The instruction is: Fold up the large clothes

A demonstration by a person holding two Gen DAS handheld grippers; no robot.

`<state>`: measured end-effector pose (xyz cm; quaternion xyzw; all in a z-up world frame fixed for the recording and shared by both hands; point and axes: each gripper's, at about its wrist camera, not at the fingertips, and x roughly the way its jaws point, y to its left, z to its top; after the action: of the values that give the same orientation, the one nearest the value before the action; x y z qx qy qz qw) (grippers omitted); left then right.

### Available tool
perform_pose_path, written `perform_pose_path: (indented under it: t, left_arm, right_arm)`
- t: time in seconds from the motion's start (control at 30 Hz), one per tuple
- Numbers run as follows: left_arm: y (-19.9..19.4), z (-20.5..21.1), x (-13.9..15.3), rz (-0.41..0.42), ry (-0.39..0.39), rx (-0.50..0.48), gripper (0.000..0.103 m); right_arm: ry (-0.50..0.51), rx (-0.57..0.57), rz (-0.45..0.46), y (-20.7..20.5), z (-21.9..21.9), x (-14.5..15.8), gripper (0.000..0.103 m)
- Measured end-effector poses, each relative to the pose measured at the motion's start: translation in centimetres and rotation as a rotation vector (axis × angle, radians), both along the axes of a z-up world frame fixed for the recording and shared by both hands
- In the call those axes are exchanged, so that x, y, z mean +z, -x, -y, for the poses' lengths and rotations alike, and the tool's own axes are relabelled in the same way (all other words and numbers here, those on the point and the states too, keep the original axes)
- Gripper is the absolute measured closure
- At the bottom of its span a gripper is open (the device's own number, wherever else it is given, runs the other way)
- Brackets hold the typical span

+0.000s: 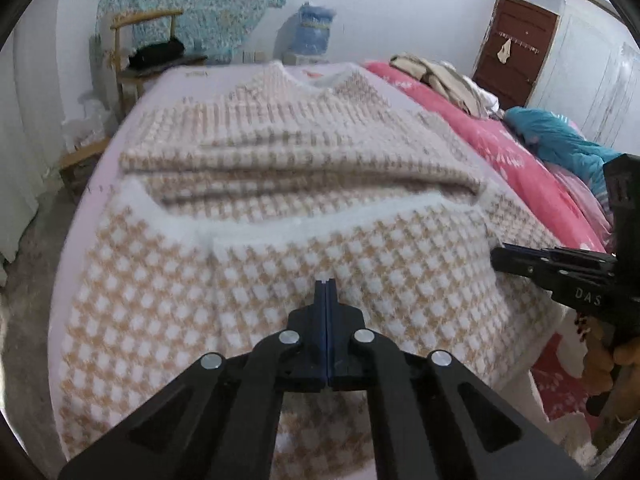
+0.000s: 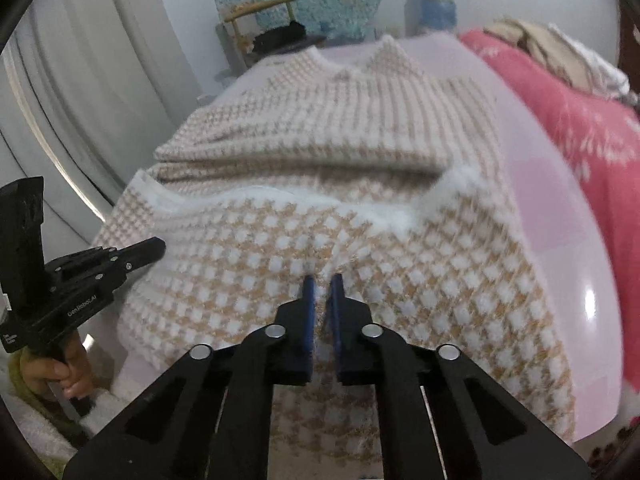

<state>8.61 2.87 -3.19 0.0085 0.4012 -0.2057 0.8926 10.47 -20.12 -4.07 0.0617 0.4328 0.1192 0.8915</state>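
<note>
1. Left gripper point(image 1: 325, 282): shut, pads flush together, tip down on the lower half of the sweater point(image 1: 192, 280); no cloth seen between the pads, so cannot tell whether any is caught.
2. Right gripper point(image 2: 322, 280): closed to a narrow slit with white fluff between the pads, most likely nipping a ridge of the sweater.
3. Sweater spread flat on the pale pink tabletop point(image 2: 560, 240), collar point(image 1: 308, 76) at the far end, both sleeves point(image 1: 300, 168) already laid across the chest, near end hanging over the front edge.
4. Step in hand, by the look of it: taking hold of the lower half to carry it up over the sleeves towards the collar.
5. Check the left hold first; if nothing is caught, reopen, press down into the knit and close on both layers.
6. Keep both holds level with each other and near the side edges, so the fold line runs straight across.
7. Lift only enough to clear the sleeves; a high lift would drag them out of place.
8. Move both hands together at one pace, then lay the near end square with the shoulders.
9. Mind the fluffy knit: likely to stretch and slip, so pull gently and keep well clear of the pink blanket point(image 1: 500, 148).
</note>
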Motion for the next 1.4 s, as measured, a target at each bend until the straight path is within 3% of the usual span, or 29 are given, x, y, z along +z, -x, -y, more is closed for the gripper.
perform_pose_path:
  t: [0.17, 0.3, 0.4, 0.63, 0.8, 0.97, 1.2, 1.33, 1.4]
  left_arm:
    - [-1.1, -0.8, 1.4, 0.079, -0.030, 0.048, 0.103]
    - [-3.0, -1.8, -0.7, 0.015, -0.041, 0.086, 0.103]
    - [-3.1, -3.4, -0.9, -0.020, 0.029, 0.103, 0.103]
    - [-0.9, -4.7, 1.0, 0.016, 0.075, 0.054, 0.102]
    - [-0.4, -3.6, 1.1, 0.043, -0.018, 0.065, 0.094]
    - [-1.3, -4.3, 0.8, 0.020, -0.026, 0.105, 0.083]
    - [-4.5, -6.8, -1.1, 0.008, -0.074, 0.194, 0.080]
    - [-6.5, -8.6, -2.0, -0.014, 0.012, 0.223, 0.080]
    - [-6.7, -8.7, -1.9, -0.010, 0.013, 0.228, 0.080]
  right_arm:
    - [0.014, -0.009, 0.057, -0.7, 0.0, 1.7, 0.098]
    - [0.017, -0.017, 0.005, -1.4, 0.6, -0.8, 0.098]
    - [0.003, -0.024, -0.015, -1.6, 0.7, -1.5, 0.096]
    - [0.004, -0.044, 0.012, -0.9, 1.3, 0.6, 0.074]
    - [-0.023, 0.013, 0.082, 0.2, -0.1, 2.7, 0.062]
    - [-0.047, 0.093, 0.062, -0.2, -2.3, 2.2, 0.062]
    - [0.003, 0.140, 0.040, -1.1, -5.0, 0.5, 0.062]
    - [0.009, 0.127, 0.046, -1.9, -5.2, 0.0, 0.062]
    - [0.016, 0.119, 0.053, -2.2, -5.6, -0.2, 0.062]
